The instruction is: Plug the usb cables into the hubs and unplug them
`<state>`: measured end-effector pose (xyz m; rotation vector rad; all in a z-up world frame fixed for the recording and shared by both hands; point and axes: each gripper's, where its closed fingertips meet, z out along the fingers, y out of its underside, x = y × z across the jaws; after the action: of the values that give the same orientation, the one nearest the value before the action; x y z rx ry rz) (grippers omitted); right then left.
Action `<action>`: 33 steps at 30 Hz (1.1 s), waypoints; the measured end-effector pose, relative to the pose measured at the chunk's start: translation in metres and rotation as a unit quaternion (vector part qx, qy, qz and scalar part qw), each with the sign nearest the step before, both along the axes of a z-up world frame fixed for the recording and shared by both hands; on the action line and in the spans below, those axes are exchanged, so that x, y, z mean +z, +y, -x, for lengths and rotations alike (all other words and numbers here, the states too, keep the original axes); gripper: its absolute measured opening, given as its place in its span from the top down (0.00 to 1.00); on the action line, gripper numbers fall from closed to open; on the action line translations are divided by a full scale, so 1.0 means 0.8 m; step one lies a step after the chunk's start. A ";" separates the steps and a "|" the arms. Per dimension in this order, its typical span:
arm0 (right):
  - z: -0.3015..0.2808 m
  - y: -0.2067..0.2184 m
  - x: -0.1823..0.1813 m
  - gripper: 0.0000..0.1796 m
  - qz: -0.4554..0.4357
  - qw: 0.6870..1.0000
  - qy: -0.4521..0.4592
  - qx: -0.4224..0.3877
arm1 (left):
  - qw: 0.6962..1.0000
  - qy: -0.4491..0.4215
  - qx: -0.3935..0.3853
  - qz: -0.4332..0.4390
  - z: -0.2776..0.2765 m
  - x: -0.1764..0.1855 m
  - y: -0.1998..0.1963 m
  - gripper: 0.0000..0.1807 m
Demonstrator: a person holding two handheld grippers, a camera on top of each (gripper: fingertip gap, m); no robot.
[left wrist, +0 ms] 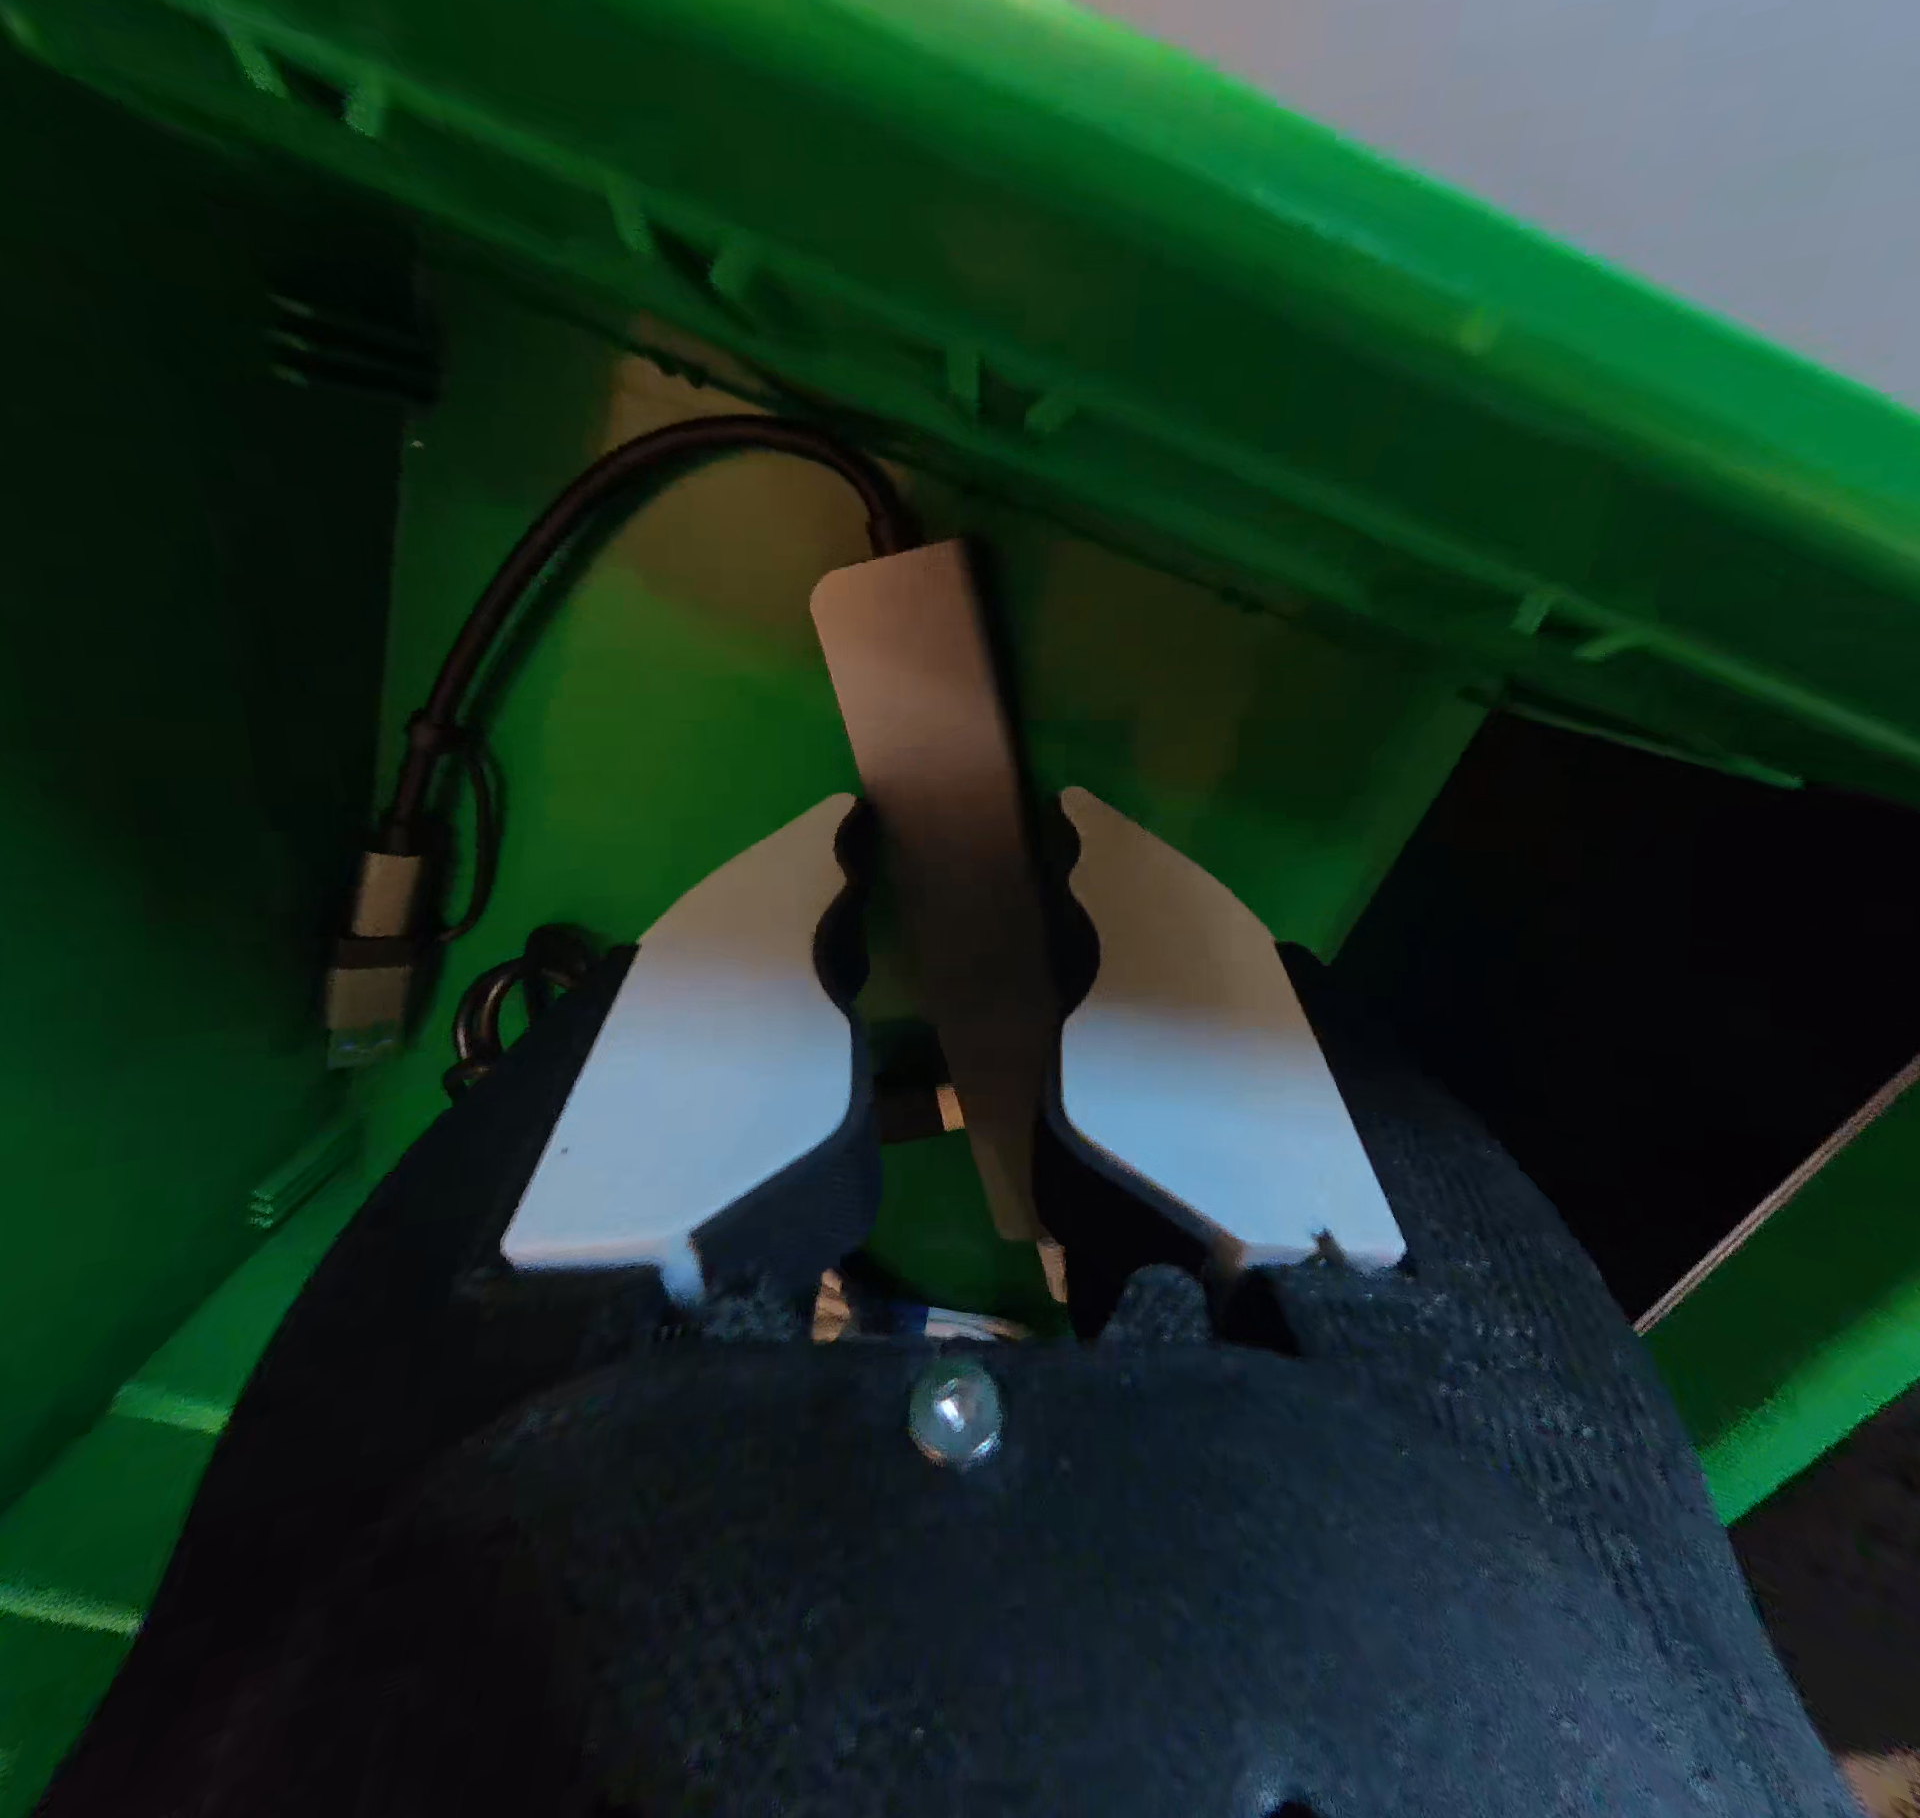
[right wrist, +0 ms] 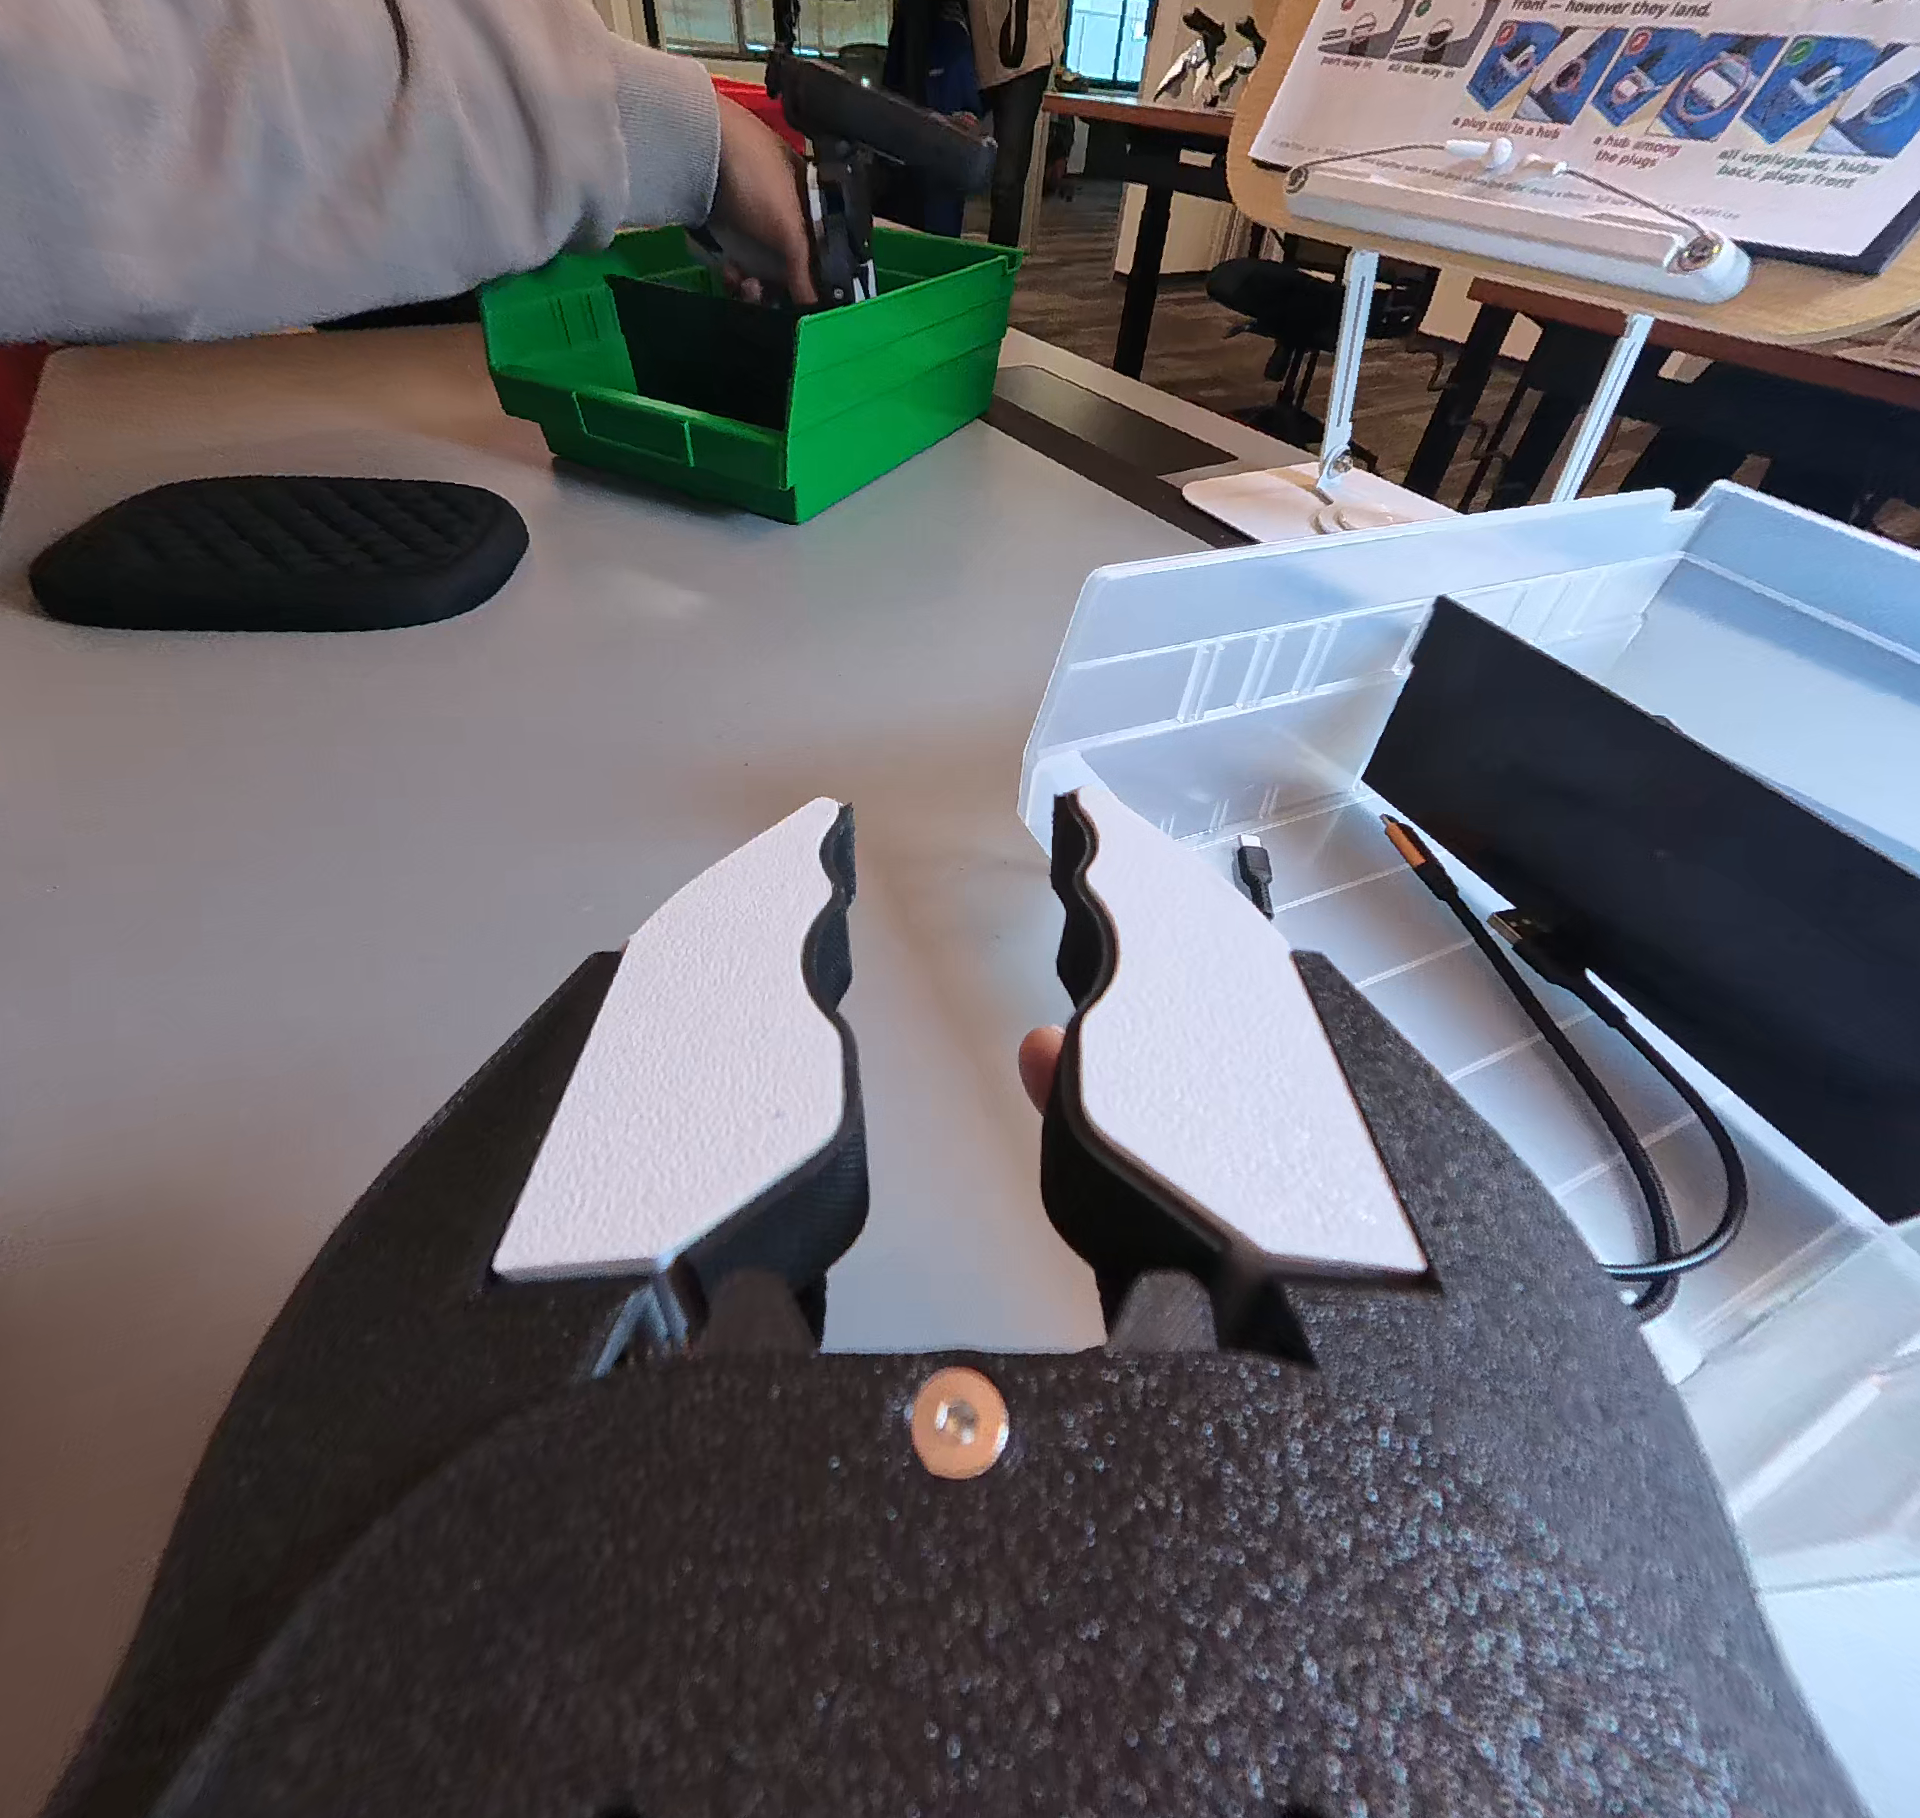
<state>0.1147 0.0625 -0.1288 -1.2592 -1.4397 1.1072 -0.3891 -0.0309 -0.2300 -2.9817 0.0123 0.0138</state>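
Note:
In the left wrist view my left gripper [left wrist: 961,823] is inside a green bin [left wrist: 1143,262], shut on a flat silver hub [left wrist: 914,688] that sticks out past the fingertips. The hub's short black cable [left wrist: 582,521] loops left to its silver plug [left wrist: 369,947], which hangs free by the bin wall. In the right wrist view my right gripper [right wrist: 954,833] is open and empty above the grey table, just left of a clear white bin [right wrist: 1143,646]. In that bin lie loose black cables [right wrist: 1621,1093] with several free plugs [right wrist: 1257,869].
The green bin [right wrist: 831,397] stands at the far middle of the table, with a sleeved arm [right wrist: 312,127] reaching into it. A black padded rest [right wrist: 281,553] lies at left. A black divider [right wrist: 1662,833] crosses the white bin. A stand with an instruction sheet [right wrist: 1621,54] rises at back right. Tip to tip, the grippers are about 55 centimetres apart.

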 end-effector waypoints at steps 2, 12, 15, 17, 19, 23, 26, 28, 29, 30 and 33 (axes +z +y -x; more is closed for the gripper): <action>0.000 -0.003 0.000 0.80 -0.006 1.000 0.001 0.000 | 0.999 0.036 -0.012 -0.020 0.009 0.005 0.001 0.82; 0.011 -0.030 0.012 0.81 -0.034 0.999 0.014 0.022 | 0.936 0.154 -0.056 -0.311 -0.030 0.210 -0.002 0.83; 0.021 -0.047 0.027 0.81 -0.060 0.997 0.022 0.033 | 0.895 0.157 -0.092 -0.408 -0.087 0.282 -0.007 0.83; 0.028 -0.058 0.041 0.81 -0.091 0.995 0.028 0.035 | 0.861 0.133 -0.121 -0.477 -0.141 0.324 -0.008 0.83; 0.038 -0.070 0.060 0.81 -0.119 0.992 0.035 0.034 | 0.822 0.101 -0.153 -0.539 -0.203 0.357 -0.011 0.83; 0.068 -0.092 0.104 0.81 -0.168 0.983 0.067 0.018 | 0.753 0.012 -0.208 -0.624 -0.332 0.387 -0.016 0.83; 0.100 -0.113 0.115 0.77 -0.153 0.986 0.066 0.026 | 0.721 -0.030 -0.238 -0.650 -0.412 0.377 -0.009 0.83; 0.122 -0.129 0.104 0.71 -0.124 0.990 0.048 0.043 | 0.705 -0.059 -0.249 -0.662 -0.452 0.364 0.001 0.83; 0.130 -0.134 0.098 0.69 -0.106 0.992 0.044 0.048 | 0.696 -0.079 -0.252 -0.667 -0.469 0.358 0.006 0.83; 0.137 -0.136 0.091 0.68 -0.085 0.994 0.043 0.047 | 0.690 -0.098 -0.251 -0.672 -0.482 0.352 0.014 0.83; 0.146 -0.114 0.078 0.69 -0.032 0.998 0.051 0.004 | 0.678 -0.147 -0.236 -0.681 -0.509 0.334 0.038 0.83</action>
<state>-0.0018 -0.0290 -0.0666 -1.1359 -1.3935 1.1067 0.0180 -0.0002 0.0372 -1.3653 0.4906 -0.3497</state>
